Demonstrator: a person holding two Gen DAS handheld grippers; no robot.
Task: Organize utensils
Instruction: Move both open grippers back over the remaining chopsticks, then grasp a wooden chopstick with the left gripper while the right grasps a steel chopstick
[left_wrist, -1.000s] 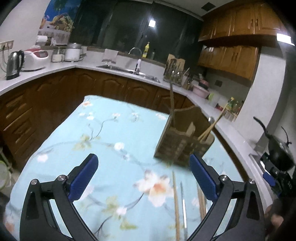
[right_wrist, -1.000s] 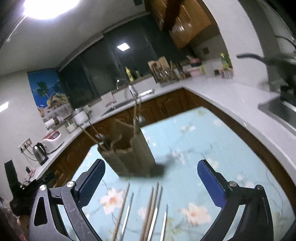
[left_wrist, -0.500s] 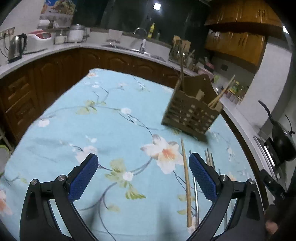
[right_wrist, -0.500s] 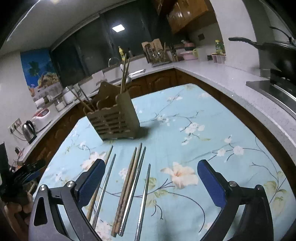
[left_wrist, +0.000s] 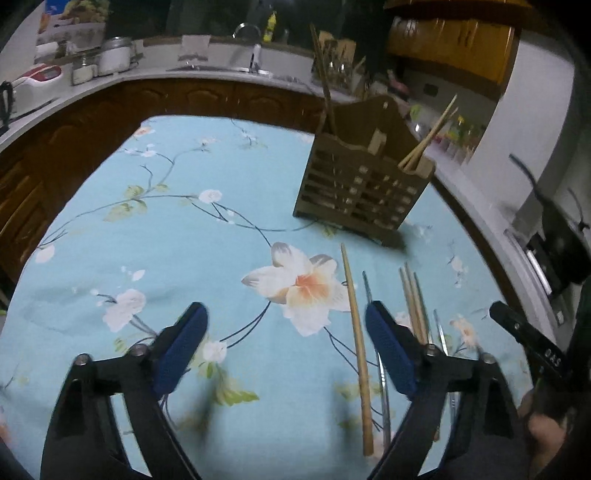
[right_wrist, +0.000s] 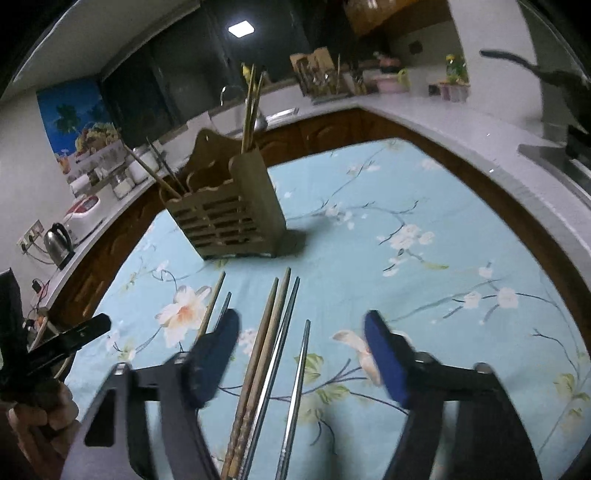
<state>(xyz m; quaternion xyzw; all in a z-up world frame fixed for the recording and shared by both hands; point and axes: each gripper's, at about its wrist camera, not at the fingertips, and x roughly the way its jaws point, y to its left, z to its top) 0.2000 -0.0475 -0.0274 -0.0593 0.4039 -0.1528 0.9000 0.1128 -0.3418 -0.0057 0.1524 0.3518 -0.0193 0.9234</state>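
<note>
Six chopsticks (right_wrist: 258, 354) (loose) beside holder (right_wrist: 225, 218)

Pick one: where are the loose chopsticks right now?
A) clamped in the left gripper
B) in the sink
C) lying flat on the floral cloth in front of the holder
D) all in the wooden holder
C: the loose chopsticks lie flat on the floral cloth, in front of the wooden holder.

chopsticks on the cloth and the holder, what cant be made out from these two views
- Chopsticks: near ends run off the bottom edge in the right wrist view, partly behind the closing right claw.
- Left wrist view: some chopsticks sit behind a finger of the closing left claw.
- Wooden holder: its inside is hidden by its own walls.
- Countertop items: too small and blurred.
</note>
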